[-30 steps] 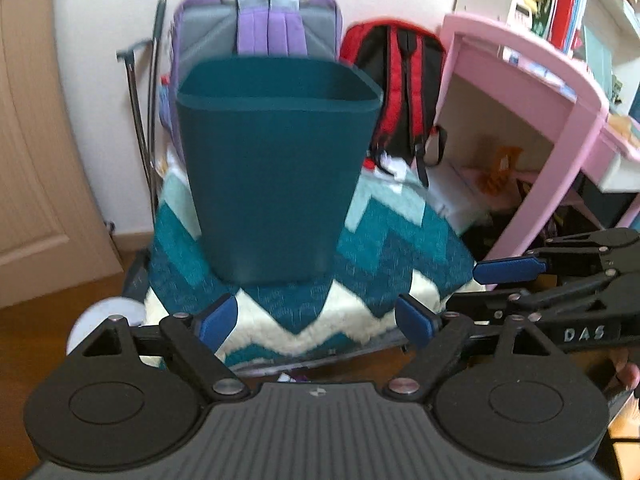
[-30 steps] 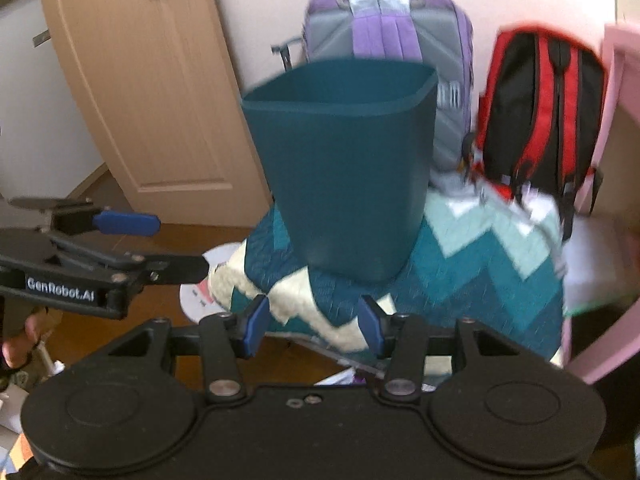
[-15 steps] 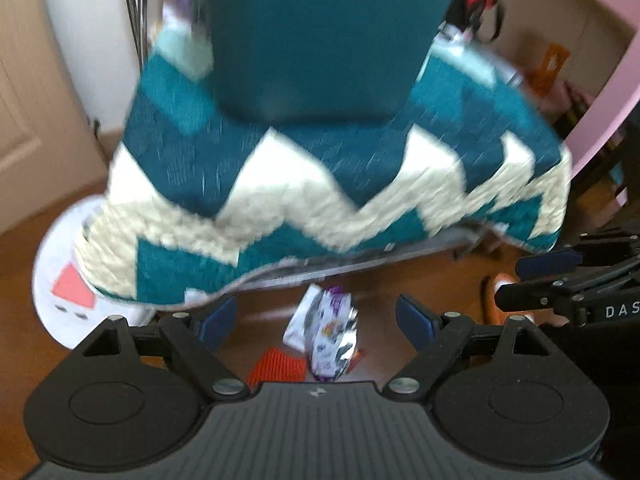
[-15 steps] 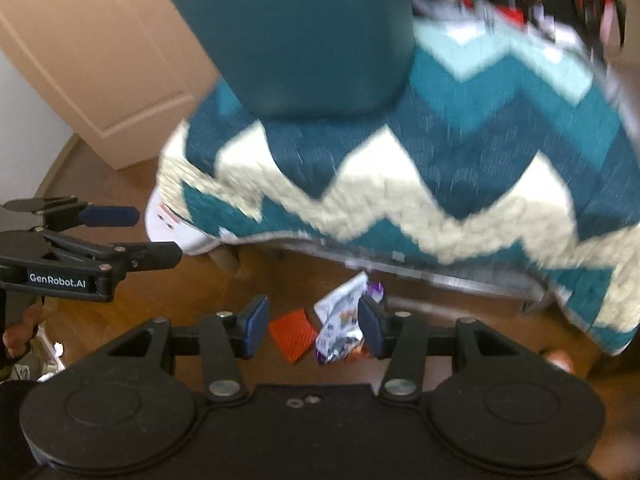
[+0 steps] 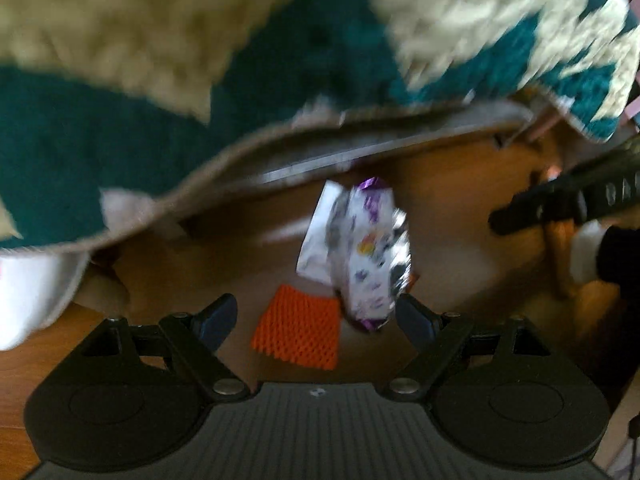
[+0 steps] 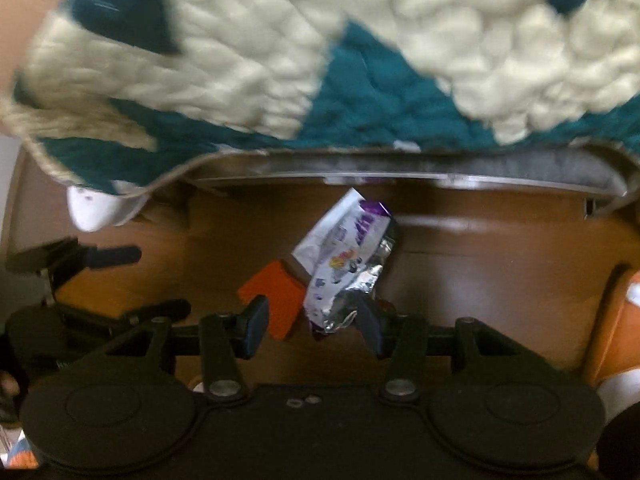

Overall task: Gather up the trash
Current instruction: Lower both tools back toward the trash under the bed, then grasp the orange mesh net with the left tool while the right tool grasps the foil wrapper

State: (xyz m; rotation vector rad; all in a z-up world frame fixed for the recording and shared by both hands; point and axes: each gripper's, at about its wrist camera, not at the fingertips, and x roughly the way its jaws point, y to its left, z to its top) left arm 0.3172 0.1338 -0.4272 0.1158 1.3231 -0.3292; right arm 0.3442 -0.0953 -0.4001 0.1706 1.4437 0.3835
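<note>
Both of your hands have dropped from facing the teal bin to hanging over the wooden floor, where a crinkled foil snack wrapper lies touching an orange mesh scrap, just out from under the blanket's edge. Your left gripper and right gripper both stand wide with nothing between the pads. Judge the wrapper light, thin, slippery and springy, so pinch a raised fold rather than a flat face.
</note>
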